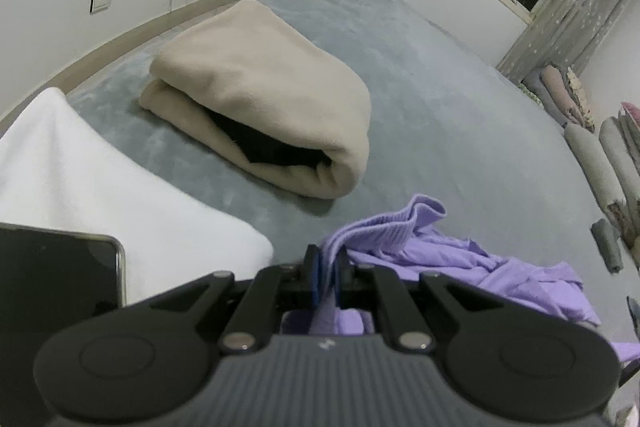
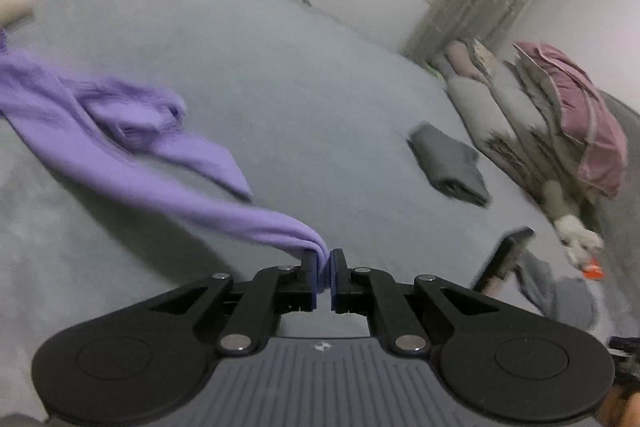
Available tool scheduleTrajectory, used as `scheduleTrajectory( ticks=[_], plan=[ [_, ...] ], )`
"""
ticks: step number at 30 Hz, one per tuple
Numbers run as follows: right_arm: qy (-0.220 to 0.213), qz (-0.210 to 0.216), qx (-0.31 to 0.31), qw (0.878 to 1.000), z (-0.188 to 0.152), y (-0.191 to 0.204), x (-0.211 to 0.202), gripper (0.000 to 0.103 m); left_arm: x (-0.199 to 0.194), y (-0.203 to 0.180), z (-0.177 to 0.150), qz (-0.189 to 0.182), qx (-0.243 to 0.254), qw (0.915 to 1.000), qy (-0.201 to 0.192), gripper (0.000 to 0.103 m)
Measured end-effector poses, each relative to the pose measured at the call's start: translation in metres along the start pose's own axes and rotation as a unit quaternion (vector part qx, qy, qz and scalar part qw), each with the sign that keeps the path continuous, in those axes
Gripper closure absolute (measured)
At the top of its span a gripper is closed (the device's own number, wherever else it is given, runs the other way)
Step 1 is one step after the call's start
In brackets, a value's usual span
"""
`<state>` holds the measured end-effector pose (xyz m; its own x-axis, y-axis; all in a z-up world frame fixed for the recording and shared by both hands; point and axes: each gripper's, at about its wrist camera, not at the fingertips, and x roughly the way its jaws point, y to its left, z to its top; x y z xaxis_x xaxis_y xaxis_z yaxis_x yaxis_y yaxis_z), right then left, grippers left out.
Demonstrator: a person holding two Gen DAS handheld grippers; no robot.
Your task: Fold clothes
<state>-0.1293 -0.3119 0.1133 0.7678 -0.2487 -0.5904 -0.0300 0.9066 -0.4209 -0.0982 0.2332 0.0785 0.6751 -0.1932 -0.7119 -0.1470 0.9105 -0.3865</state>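
Both grippers are on the purple garment (image 1: 460, 267) now! The left gripper (image 1: 327, 277) has its 2 fingers nearly closed, with a ribbed purple edge pinched between the blue pads. Over on the other side, the right gripper (image 2: 323, 269) is closed just as tight on a bunched corner of the same cloth, which trails away from it in a twisted rope across the grey bed (image 2: 300, 87).

Where does the job stand? The purple piece lies rumpled near the bed's near edge, gathered and creased, no flat panel and no clean fold line in sight. So for this item I judge the folding is open: it looks stretched between 2 grips, which would suit spreading it out. Other pieces already lie folded: a beige bundle (image 1: 256, 99) toward the far left side of the bed, a white one (image 1: 100, 179) at the near left corner, and a small grey folded cloth (image 2: 448, 163) toward the right edge.

The views split the scene. Only the left wrist view shows the beige and white bundles plainly, plus a dark phone (image 1: 60, 267) beside that gripper. Only the right wrist view shows the taut purple length between the grips and a pink pillow pile (image 2: 572, 115) along the right side of the bed. That view is motion-blurred, so fine creases are not readable.
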Motion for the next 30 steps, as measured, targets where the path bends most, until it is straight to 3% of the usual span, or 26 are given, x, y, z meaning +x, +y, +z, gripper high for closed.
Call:
scheduleTrajectory(
  ticks=[1,3,4,5,7,9,13,16,20,22,24,25,26,27,30],
  plan=[
    [-0.011,0.011,0.010,1.000,0.002,-0.002,-0.003,0.098,-0.002,-0.003,0.001,-0.001,0.006,1.0000,-0.005,0.094],
    [-0.014,0.035,0.015,0.999,0.004,-0.003,-0.004,0.097,-0.007,-0.011,0.003,0.001,0.021,0.9995,-0.023,0.074],
    [-0.013,0.049,0.015,0.999,0.005,-0.003,-0.004,0.097,-0.009,-0.016,0.005,0.005,0.030,0.9989,-0.037,0.053],
    [-0.014,0.063,0.015,0.998,0.006,-0.001,-0.003,0.096,-0.009,-0.023,0.006,0.003,0.043,0.9979,-0.047,0.050],
    [-0.038,0.080,0.013,0.996,0.011,0.009,-0.001,0.086,-0.004,-0.038,0.007,-0.003,0.066,0.9965,-0.052,0.050],
    [-0.062,0.089,0.027,0.994,0.021,0.016,-0.002,0.065,0.005,-0.055,0.007,-0.006,0.090,0.9945,-0.052,0.050],
    [-0.085,0.143,0.076,0.983,0.039,0.021,0.008,0.059,0.036,-0.090,0.005,0.009,0.160,0.9859,-0.047,0.050],
    [-0.030,0.167,0.105,0.980,0.047,0.026,0.050,0.059,0.060,-0.107,0.006,0.031,0.190,0.9805,-0.041,0.050],
    [0.047,0.167,0.177,0.969,0.048,0.020,0.108,0.059,0.090,-0.114,0.009,0.057,0.212,0.9753,-0.025,0.052],
    [0.058,0.168,0.211,0.961,0.047,0.014,0.125,0.059,0.103,-0.112,0.011,0.076,0.226,0.9711,-0.019,0.057],
    [0.066,0.169,0.237,0.954,0.047,0.010,0.140,0.059,0.113,-0.109,0.011,0.089,0.232,0.9685,-0.015,0.074],
    [0.061,0.169,0.224,0.958,0.050,0.014,0.144,0.062,0.117,-0.108,0.009,0.095,0.236,0.9670,-0.014,0.080],
    [0.055,0.167,0.209,0.962,0.052,0.018,0.144,0.080,0.119,-0.109,0.009,0.089,0.238,0.9670,-0.015,0.088],
    [0.050,0.167,0.201,0.964,0.056,0.021,0.144,0.096,0.119,-0.109,0.009,0.078,0.233,0.9692,-0.012,0.089],
    [-0.005,0.126,0.206,0.970,0.064,0.010,0.126,0.097,0.117,-0.107,0.015,0.068,0.201,0.9771,-0.018,0.097]
  ],
)
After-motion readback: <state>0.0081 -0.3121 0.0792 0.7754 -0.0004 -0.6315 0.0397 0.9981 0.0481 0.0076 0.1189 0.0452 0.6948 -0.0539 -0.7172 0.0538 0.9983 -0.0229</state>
